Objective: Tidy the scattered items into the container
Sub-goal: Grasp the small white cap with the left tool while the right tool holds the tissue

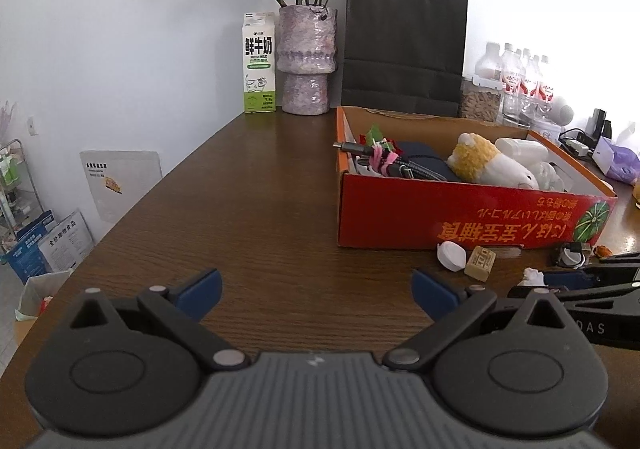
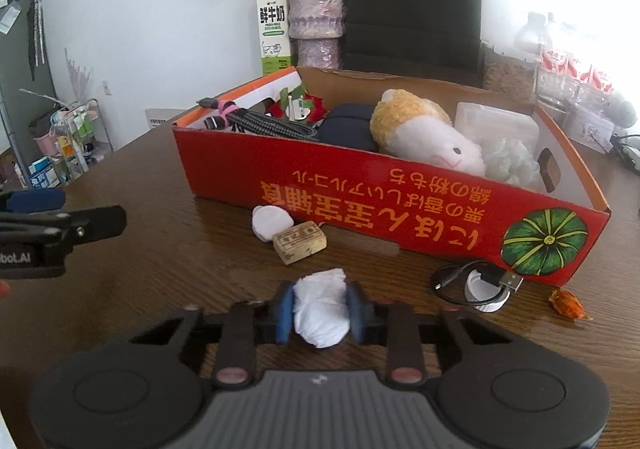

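Observation:
A red cardboard box (image 2: 360,209) stands on the brown table and holds cables, a plush toy (image 2: 420,133) and other items; it also shows in the left wrist view (image 1: 460,217). My right gripper (image 2: 320,307) is shut on a crumpled white tissue (image 2: 320,309) low over the table in front of the box. On the table by the box lie a white round pad (image 2: 269,221), a tan block (image 2: 300,241), a black cable with a white cap (image 2: 480,281) and an orange wrapper (image 2: 568,303). My left gripper (image 1: 316,289) is open and empty, left of them.
A milk carton (image 1: 260,65), a vase of dried roses (image 1: 307,61) and a black paper bag (image 1: 404,45) stand at the back edge. Bottles (image 1: 520,77) and clutter sit at the back right. The table's left edge drops to floor shelves.

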The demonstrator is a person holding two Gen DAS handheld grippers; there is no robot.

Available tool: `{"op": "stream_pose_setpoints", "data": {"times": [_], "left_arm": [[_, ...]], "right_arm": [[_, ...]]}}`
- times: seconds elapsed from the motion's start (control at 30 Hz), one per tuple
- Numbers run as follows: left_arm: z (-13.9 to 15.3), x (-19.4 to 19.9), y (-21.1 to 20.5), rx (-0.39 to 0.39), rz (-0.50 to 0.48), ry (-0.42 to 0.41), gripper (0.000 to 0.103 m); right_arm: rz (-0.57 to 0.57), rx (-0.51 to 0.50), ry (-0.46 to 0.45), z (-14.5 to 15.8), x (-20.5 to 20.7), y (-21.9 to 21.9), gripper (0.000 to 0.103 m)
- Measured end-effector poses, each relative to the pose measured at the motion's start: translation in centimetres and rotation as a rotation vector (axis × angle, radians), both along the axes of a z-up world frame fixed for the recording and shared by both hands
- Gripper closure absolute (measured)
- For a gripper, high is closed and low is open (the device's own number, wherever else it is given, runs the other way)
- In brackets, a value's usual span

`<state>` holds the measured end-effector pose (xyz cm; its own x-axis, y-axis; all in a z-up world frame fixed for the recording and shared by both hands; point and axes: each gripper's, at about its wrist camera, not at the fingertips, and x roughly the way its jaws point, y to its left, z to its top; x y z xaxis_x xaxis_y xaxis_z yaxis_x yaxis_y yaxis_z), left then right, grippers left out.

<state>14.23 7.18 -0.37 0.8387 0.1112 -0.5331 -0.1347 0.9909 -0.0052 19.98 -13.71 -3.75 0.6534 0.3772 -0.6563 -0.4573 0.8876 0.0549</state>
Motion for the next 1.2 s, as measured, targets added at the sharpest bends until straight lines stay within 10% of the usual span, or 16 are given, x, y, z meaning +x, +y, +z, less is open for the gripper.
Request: {"op": "stream_pose_setpoints", "data": {"times": [0.7, 1.03, 1.2], "left_arm": [[1.0, 3.6, -7.8, 0.04, -0.204, -0.027, 0.008], [-0.5, 6.8, -8.1, 0.0, -0.153, 0.075, 0.053], [-1.5, 8.2, -7.8, -0.017, -0.154, 0.127, 0.058]], "right_arm": [[-0.091, 0.013, -0.059, 1.5, 0.8, -4.4, 0.082], [-0.092, 0.02, -0.074, 1.8, 1.4, -5.3, 0.082], [-0.075, 0.021, -0.074, 1.7, 1.7, -4.7, 0.082]]}}
